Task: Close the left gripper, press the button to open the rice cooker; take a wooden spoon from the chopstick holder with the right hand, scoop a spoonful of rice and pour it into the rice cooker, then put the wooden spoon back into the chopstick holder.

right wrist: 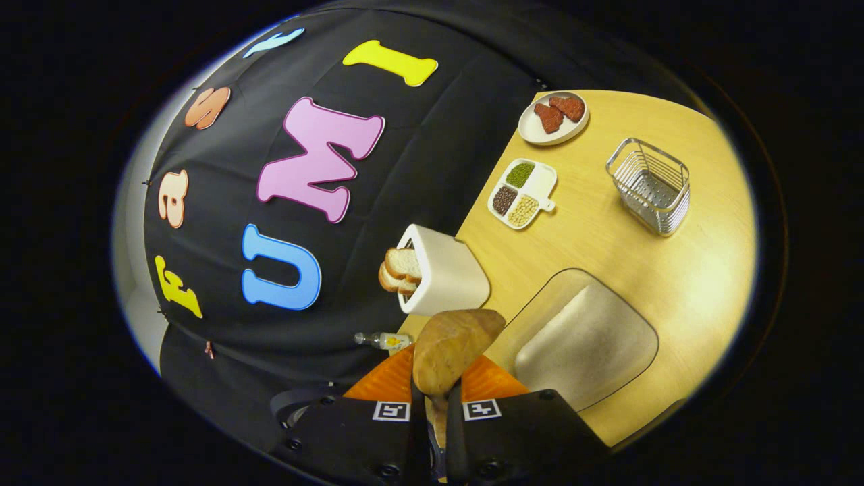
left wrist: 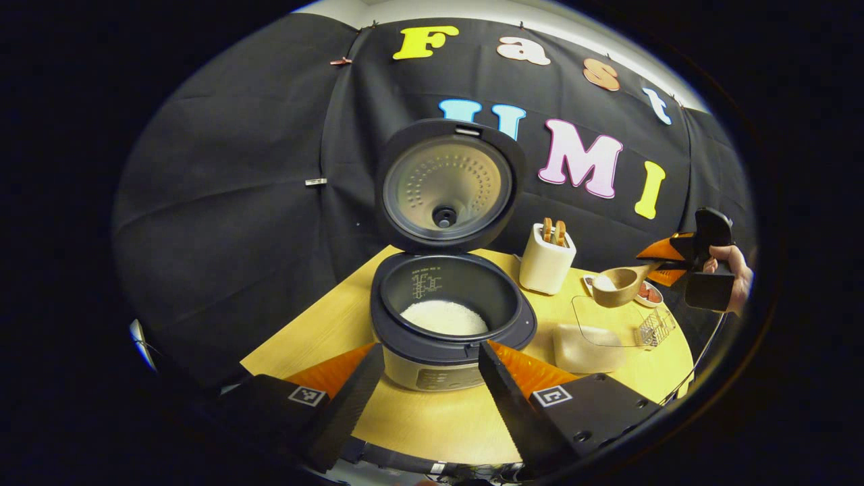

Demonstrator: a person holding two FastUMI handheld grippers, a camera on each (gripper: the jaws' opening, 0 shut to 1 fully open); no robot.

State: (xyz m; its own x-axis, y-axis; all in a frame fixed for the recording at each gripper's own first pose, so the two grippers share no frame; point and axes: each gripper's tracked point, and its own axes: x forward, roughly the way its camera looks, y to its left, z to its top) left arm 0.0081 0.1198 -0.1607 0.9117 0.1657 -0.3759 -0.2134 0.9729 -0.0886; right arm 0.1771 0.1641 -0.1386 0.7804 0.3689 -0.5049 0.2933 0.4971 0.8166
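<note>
- Left gripper view: rice cooker [left wrist: 449, 324] sits mid-table w/ lid up, white rice in the pot; left gripper [left wrist: 432, 378] hangs in front, fingers spread wide, nothing held.
- Holder [left wrist: 547, 260] stands just right of cooker, near the wall.
- Right gripper [right wrist: 433, 405] fingers pinched narrow on the wooden spoon [left wrist: 617, 285] handle; bowl carries rice, up over the table right of the holder.
- Spoon: light, stiff, smooth wood; grip on handle, keep level — loose grains spill easily.
</note>
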